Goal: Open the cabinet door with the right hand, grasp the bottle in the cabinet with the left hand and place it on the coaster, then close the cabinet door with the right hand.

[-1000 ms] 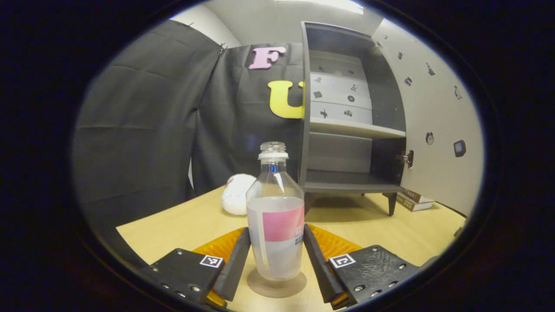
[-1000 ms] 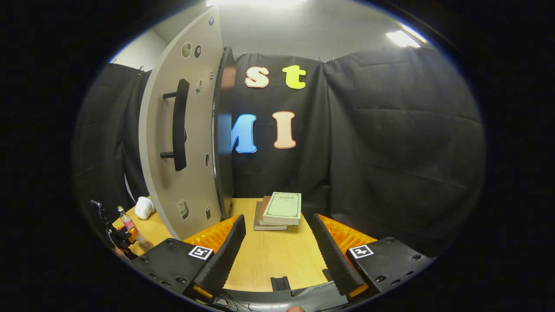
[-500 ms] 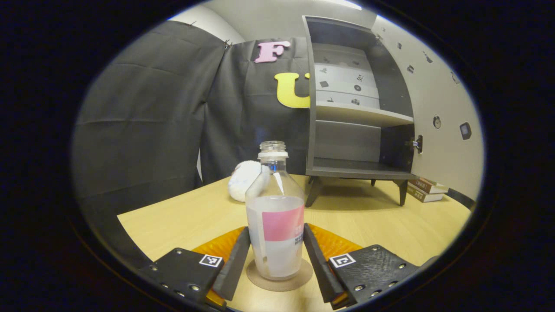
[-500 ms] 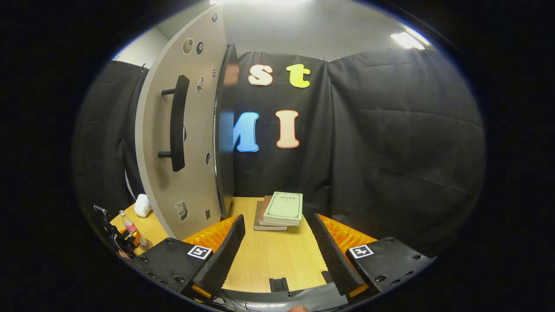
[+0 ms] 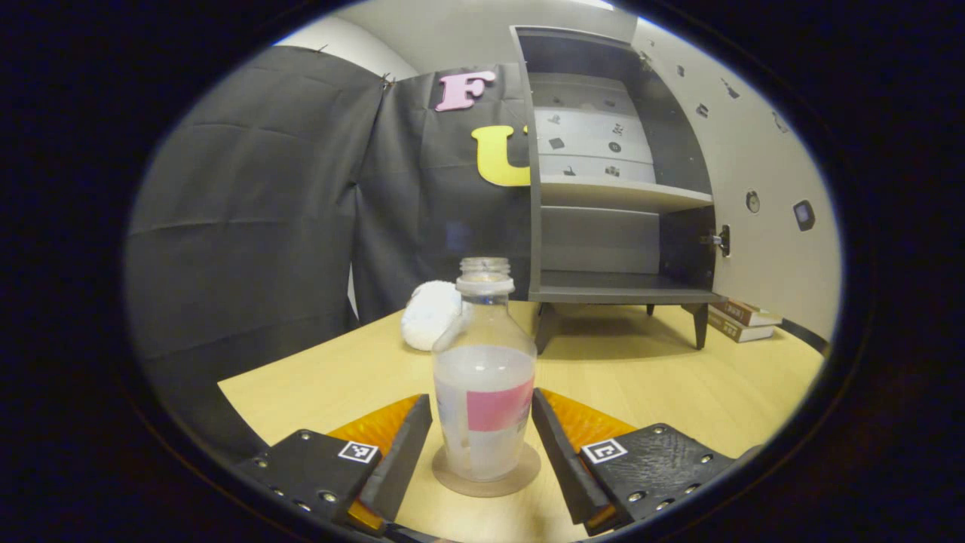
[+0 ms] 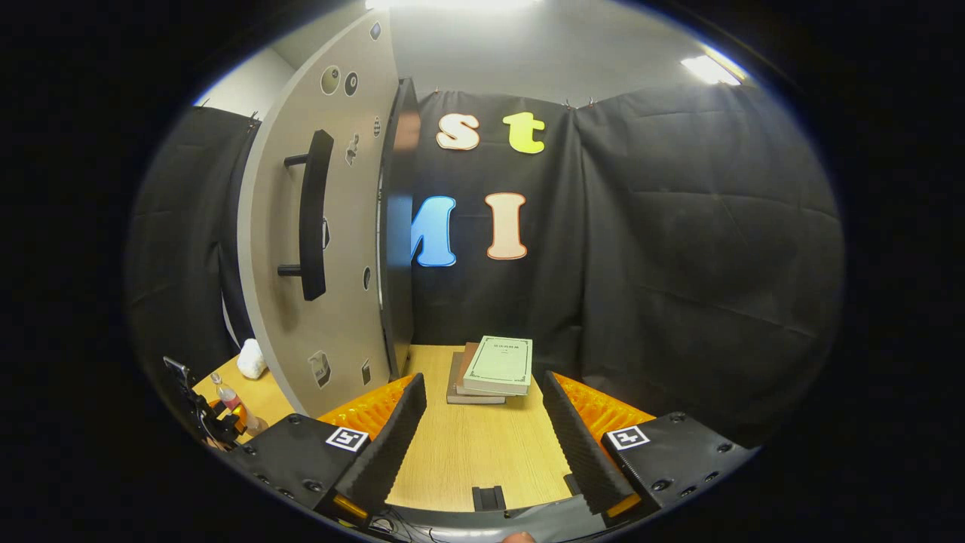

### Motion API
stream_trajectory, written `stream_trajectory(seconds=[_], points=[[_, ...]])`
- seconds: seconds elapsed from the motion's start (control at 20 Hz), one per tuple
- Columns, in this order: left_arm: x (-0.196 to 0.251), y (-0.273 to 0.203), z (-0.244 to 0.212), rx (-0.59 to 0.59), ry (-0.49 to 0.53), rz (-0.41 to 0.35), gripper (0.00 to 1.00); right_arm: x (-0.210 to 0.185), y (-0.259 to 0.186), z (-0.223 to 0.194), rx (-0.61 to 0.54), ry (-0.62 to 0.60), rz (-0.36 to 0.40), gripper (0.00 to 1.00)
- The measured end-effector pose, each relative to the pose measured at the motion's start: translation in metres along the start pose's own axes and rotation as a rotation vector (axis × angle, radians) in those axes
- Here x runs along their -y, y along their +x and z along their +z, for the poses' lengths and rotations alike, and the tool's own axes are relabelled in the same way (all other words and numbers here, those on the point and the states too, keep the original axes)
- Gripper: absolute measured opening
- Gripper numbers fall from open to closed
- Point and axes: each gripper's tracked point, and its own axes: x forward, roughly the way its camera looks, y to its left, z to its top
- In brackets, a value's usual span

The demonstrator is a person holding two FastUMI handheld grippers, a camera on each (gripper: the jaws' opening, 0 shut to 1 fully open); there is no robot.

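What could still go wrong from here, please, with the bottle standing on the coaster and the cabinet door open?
The left gripper brackets the uncapped bottle closely; a skewed retreat could tip it off the coaster and spill. The right gripper must reach the handle of the cabinet door; a wide swing could clip the books.

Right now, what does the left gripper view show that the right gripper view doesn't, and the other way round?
Left gripper view: bare shelves inside the cabinet, and the coaster under the bottle, between the open left tongs. Right gripper view: the outer face of the door with its handle, and the open right tongs. Shared: bottle, door, white ball, stacked books, table.
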Motion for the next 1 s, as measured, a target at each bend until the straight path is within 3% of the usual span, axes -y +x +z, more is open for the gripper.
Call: stream_trajectory(seconds=[0.05, 0.55, 0.65, 0.7, 1.0], points=[[-0.002, -0.002, 0.008, 0.01, 0.003, 0.001, 0.8, -0.001, 0.0, 0.002, 0.005, 0.001, 0.004, 0.99], [-0.018, -0.049, 0.143, 0.094, 0.045, -0.023, 0.8, -0.034, 0.004, 0.056, 0.131, 0.043, 0.141, 0.99], [-0.021, -0.063, 0.176, 0.125, 0.025, -0.037, 0.8, -0.04, 0.008, 0.067, 0.15, 0.059, 0.168, 0.94], [-0.023, -0.069, 0.193, 0.148, 0.021, -0.044, 0.8, -0.043, 0.009, 0.072, 0.158, 0.067, 0.176, 0.99], [-0.048, -0.063, 0.248, 0.2, 0.017, -0.042, 0.8, -0.057, 0.013, 0.107, 0.202, 0.091, 0.192, 0.98]])
